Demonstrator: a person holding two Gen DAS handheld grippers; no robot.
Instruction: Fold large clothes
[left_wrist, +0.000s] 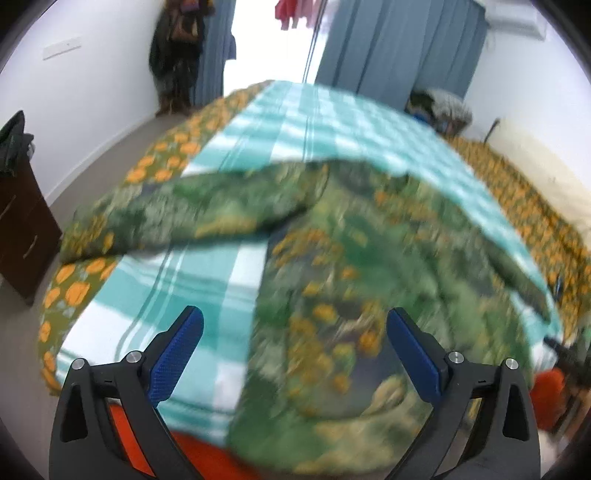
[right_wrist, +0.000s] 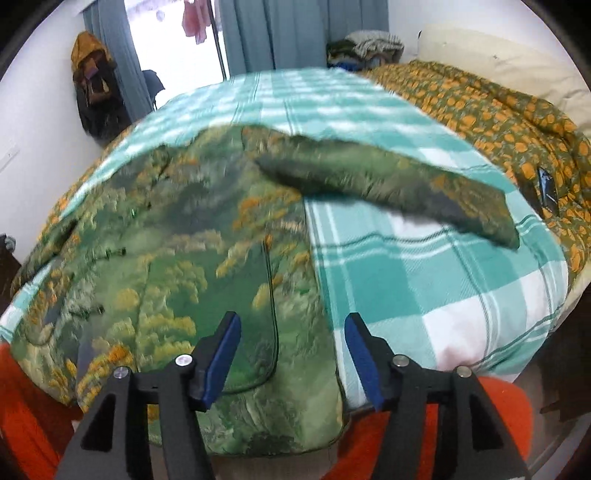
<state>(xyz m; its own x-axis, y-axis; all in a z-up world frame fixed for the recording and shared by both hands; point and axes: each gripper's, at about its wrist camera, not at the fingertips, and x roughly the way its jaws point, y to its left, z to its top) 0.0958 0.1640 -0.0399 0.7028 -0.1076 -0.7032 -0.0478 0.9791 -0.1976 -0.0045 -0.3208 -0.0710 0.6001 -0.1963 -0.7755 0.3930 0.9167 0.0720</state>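
One bed (right_wrist: 480, 295) fills both views, its teal-and-white checked blanket (right_wrist: 424, 280) spread edge to edge, with an orange-flowered quilt (right_wrist: 498, 122) bunched along the far right side. On the blanket lies one large garment, the green landscape-print shirt (right_wrist: 177, 266), body down the middle towards the bed's near edge, hem spilling just over that edge. Two sleeves are spread: one sleeve (right_wrist: 399, 184) runs out towards the right edge, the other sleeve (left_wrist: 155, 218) towards the left. The shirt's long axis runs from the near edge away to the far one, straight ahead of both tools.

Two grippers, both above the hem and touching nothing. The left gripper (left_wrist: 295, 354) has its jaws flung wide, cloth showing below the gap but none pinched. The right gripper (right_wrist: 291, 354) stands parted at a middling width, equally empty, over the shirt's right side edge. By my reckoning the right one sits nearer the right-hand sleeve, the left one nearer the other; a sleeve fold inward looks next.
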